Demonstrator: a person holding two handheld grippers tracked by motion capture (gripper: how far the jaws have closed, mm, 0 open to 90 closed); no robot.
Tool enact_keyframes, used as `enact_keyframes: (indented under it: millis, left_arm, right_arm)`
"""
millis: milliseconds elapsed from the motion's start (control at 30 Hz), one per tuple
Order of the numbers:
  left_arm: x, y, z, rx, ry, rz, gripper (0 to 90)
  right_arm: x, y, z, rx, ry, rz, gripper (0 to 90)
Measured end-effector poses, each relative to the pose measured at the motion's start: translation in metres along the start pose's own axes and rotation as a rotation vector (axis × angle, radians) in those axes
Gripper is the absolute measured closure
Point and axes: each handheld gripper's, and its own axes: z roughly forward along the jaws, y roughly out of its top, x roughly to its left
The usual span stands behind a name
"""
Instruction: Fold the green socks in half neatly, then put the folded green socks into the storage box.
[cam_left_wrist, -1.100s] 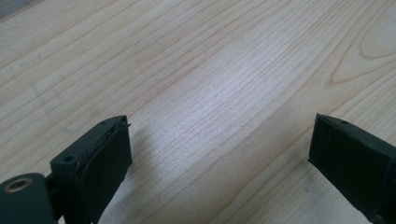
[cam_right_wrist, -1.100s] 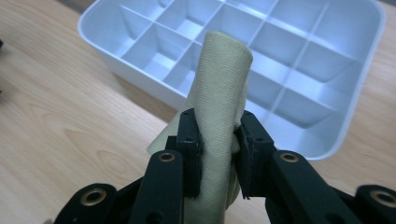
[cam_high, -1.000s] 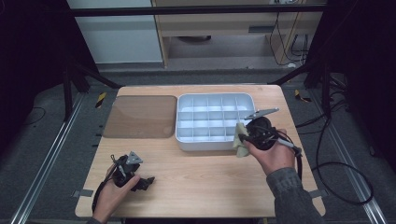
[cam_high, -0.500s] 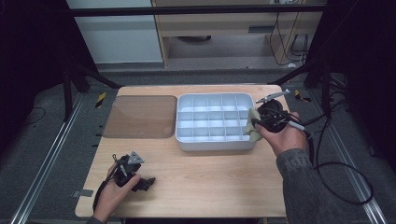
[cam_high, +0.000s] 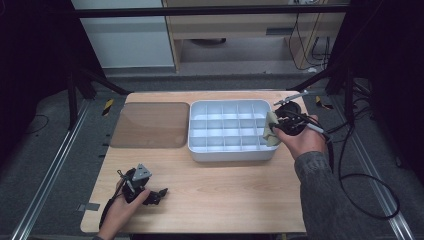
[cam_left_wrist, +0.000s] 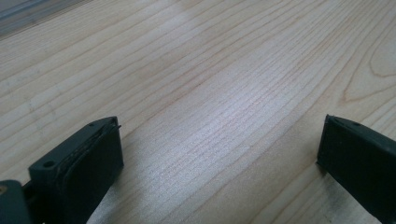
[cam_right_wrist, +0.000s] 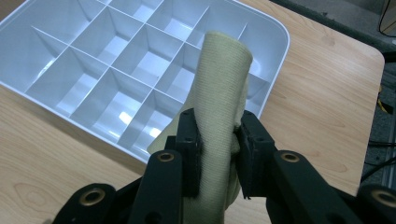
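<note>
Right gripper (cam_right_wrist: 217, 149) jaws clamp 1 rolled beige cloth (cam_right_wrist: 219, 93) over the white divided tray (cam_high: 200, 145) at frame right; left gripper (cam_high: 152, 192) jaws stand wide open, empty, on the wooden surface (cam_high: 225, 195) lower left.

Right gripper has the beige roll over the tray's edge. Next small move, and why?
Probably lower the right gripper so the rolled beige cloth drops into a compartment near the right wall of the divider tray. Its jaws clamp the roll above the tray's empty cells; the left gripper rests open on the table.
</note>
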Motion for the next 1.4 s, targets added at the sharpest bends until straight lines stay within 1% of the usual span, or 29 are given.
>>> enact_keyframes:
  millis: [100,367,500,567,667,833,1000,1033,1200,1233,1400]
  left_arm:
    - [0.000,-0.001,0.000,-0.009,0.002,-0.002,0.0]
    - [-0.001,-0.001,0.001,-0.010,0.002,-0.005,0.0]
    - [0.000,0.000,0.001,-0.010,0.002,0.000,0.0]
    - [0.000,-0.001,0.001,-0.010,0.003,-0.001,0.0]
    - [0.000,-0.001,0.001,-0.010,0.002,-0.001,0.0]
    - [0.000,0.000,0.001,-0.009,0.002,-0.001,0.0]
    - [0.000,0.000,0.001,-0.009,0.002,-0.001,0.0]
    - [0.000,0.000,0.001,-0.009,0.002,-0.001,0.0]
    - [0.000,0.000,0.001,-0.010,0.002,-0.001,0.0]
    - [0.000,0.000,0.001,-0.009,0.002,-0.001,0.0]
    - [0.000,0.000,0.001,-0.009,0.002,-0.001,0.0]
  right_arm:
    - [-0.003,0.001,0.004,0.001,0.002,0.002,73.0]
    - [-0.005,-0.004,0.002,-0.009,0.008,0.012,73.0]
    - [-0.009,-0.004,0.002,-0.002,0.005,0.022,73.0]
    - [-0.013,-0.003,0.005,0.004,0.005,0.023,73.0]
    - [-0.015,-0.002,0.007,0.003,0.004,0.022,73.0]
    - [-0.016,0.000,0.013,0.023,0.000,0.008,73.0]
    - [-0.017,0.001,0.015,0.029,-0.005,0.004,73.0]
    - [-0.018,0.001,0.017,0.034,-0.011,-0.004,73.0]
    - [-0.017,0.001,0.020,0.041,-0.020,-0.013,73.0]
    - [-0.016,0.000,0.024,0.049,-0.023,-0.020,73.0]
    - [-0.015,-0.002,0.030,0.061,-0.019,-0.024,73.0]
